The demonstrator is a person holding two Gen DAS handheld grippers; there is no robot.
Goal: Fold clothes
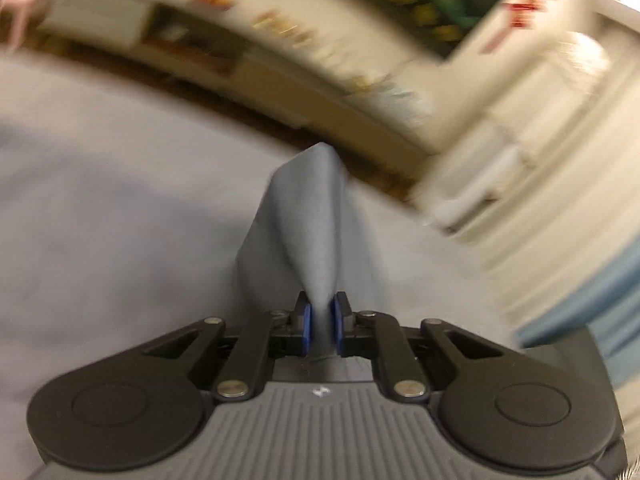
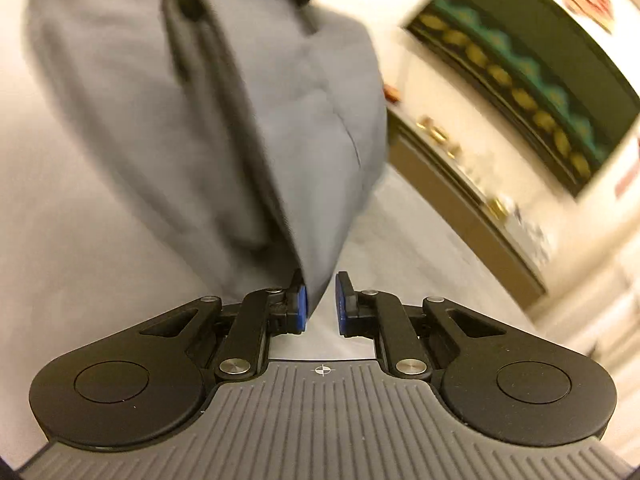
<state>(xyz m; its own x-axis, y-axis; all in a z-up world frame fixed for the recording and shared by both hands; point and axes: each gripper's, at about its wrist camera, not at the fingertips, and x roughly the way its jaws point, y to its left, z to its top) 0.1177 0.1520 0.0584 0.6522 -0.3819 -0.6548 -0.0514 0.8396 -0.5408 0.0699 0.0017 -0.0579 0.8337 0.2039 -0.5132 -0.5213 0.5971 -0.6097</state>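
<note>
Left gripper (image 1: 320, 322) pinches a fold of the grey garment (image 1: 308, 232), lifted above the white table (image 1: 80, 220). Right gripper (image 2: 321, 304) slightly parted, garment edge against its left pad, hold unclear.

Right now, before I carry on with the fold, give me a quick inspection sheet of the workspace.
Surface: pale sheet, bare where visible.
Job's things: grey garment, lifted, hanging between both grippers.
Clutter: nothing seen.
Grippers: left hand-held gripper shut on a grey fold; right hand-held gripper has a gap between its pads, cloth edge touching one pad only.
Cables: nothing seen.
Surroundings: blurred shelf unit, patterned wall hanging.
</note>
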